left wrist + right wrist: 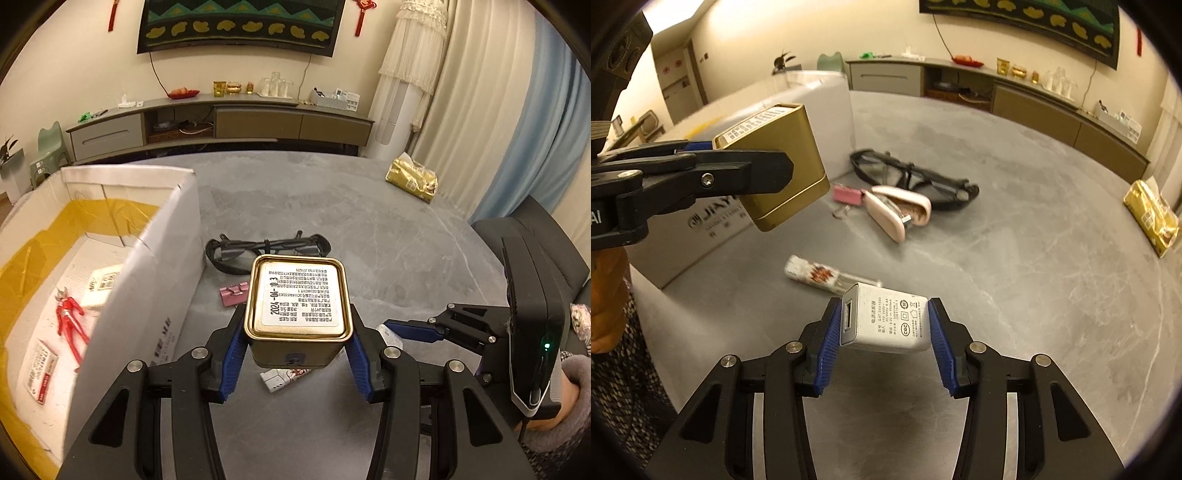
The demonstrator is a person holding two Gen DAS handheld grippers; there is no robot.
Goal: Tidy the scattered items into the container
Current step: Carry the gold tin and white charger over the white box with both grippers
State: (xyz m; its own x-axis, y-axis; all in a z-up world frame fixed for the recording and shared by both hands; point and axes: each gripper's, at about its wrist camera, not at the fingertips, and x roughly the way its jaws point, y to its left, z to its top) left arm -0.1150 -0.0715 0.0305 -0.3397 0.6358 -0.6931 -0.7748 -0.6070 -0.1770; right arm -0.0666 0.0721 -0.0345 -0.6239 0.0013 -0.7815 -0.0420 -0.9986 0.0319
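A gold square tin with a white printed label hangs above the grey table, and my left gripper is shut on its sides. It is just right of the white cardboard box. From the right wrist view the tin is tilted in the left gripper, in front of the box. My right gripper is shut on a white USB charger, held low over the table. On the table lie dark glasses, a pink stapler, a pink binder clip and a white lighter.
Inside the box lie a red toy figure and two small cartons, over yellow lining. A gold packet sits near the table's far right edge. A dark chair stands at the right. A low TV cabinet runs along the far wall.
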